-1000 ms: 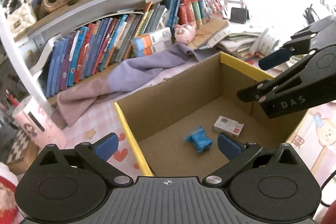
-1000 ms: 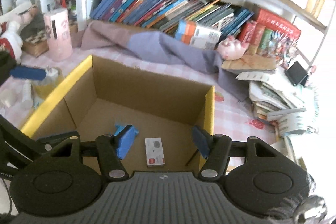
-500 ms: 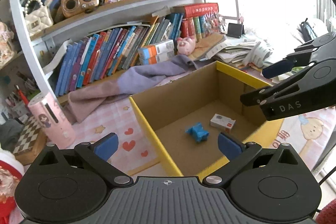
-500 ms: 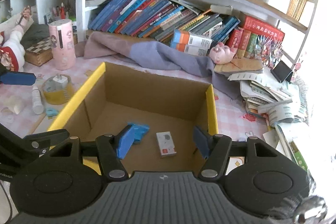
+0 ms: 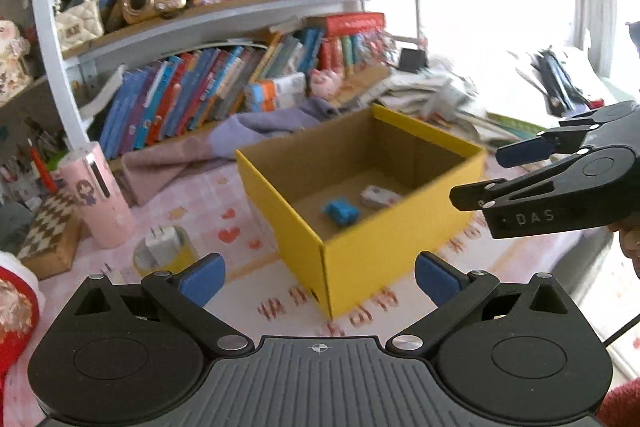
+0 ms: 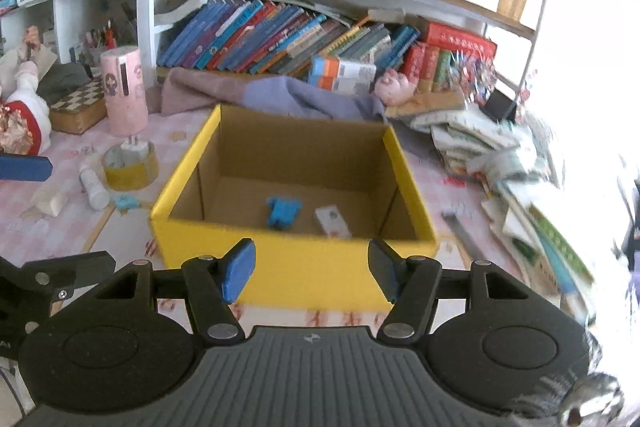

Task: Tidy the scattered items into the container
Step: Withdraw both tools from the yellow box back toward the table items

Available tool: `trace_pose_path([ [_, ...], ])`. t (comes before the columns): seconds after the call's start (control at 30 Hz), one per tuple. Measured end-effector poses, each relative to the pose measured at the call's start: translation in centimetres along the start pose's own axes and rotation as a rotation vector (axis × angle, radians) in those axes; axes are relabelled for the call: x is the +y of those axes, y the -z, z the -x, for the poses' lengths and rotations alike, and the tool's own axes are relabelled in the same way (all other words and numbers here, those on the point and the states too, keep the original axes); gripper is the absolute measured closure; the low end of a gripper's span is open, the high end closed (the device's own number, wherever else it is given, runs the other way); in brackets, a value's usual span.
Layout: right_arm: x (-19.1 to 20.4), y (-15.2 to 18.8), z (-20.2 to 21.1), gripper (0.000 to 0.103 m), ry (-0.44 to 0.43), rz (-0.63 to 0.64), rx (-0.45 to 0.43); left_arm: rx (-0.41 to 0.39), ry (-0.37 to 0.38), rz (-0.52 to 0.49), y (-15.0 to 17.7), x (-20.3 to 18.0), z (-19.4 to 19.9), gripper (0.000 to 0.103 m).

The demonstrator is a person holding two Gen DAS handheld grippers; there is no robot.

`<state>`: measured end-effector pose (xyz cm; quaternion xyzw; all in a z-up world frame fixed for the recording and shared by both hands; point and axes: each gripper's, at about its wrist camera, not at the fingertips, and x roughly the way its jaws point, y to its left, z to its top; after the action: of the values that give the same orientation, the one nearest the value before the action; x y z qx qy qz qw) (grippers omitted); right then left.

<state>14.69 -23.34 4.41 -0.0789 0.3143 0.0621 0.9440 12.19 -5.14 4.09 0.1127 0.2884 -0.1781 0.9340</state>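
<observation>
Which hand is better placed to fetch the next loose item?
Left, probably. The tape roll, bottle and other loose bits lie left of the box, where the left tongs stand open and empty. The right tongs face the box front.

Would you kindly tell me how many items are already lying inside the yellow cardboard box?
2: a small blue plastic toy near the floor's middle, and a little white carton with a red end just right of it. The near wall of the yellow cardboard box may hide more.

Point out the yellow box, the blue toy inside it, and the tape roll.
yellow box (image 6: 296,269), right wrist view, near outer wall
blue toy (image 6: 283,211), right wrist view, its top
tape roll (image 6: 130,173), right wrist view, yellow side
</observation>
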Motion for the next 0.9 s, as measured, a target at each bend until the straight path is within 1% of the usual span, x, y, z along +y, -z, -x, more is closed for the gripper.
trace_pose_path([
  [0.17, 1.7, 2.8, 1.1, 0.042, 0.019, -0.033, 0.04, 0.027, 0.037, -0.026, 2.2, -0.5, 1.1, 0.001],
  [0.27, 2.9, 4.1, 1.5, 0.042, 0.026, -0.042, 0.055, 0.042, 0.035, -0.029, 3.5, -0.4, 1.8, 0.001],
  [0.33, 3.8, 4.7, 1.5, 0.039, 0.025, -0.042, 0.059, 0.047, 0.024, -0.024, 4.2, -0.1, 2.3, 0.001],
  [0.43, 5.2, 5.3, 1.4, 0.038, 0.021, -0.039, 0.062, 0.052, -0.003, 0.008, 5.1, 0.9, 3.0, 0.001],
  [0.57, 7.2, 5.5, 1.1, 0.038, 0.001, -0.017, 0.067, 0.067, -0.059, 0.059, 6.4, 2.4, 3.5, 0.001],
  [0.63, 7.9, 5.6, 1.0, 0.036, -0.01, -0.005, 0.067, 0.074, -0.082, 0.085, 7.2, 3.3, 3.9, 0.001],
  [0.8, 10.2, 5.7, 0.6, 0.034, -0.044, 0.038, 0.078, 0.114, -0.145, 0.187, 9.5, 5.5, 4.3, 0.001],
  [0.9, 11.6, 6.0, 0.4, 0.034, -0.074, 0.05, 0.09, 0.139, -0.167, 0.233, 10.8, 6.3, 4.7, 0.001],
])
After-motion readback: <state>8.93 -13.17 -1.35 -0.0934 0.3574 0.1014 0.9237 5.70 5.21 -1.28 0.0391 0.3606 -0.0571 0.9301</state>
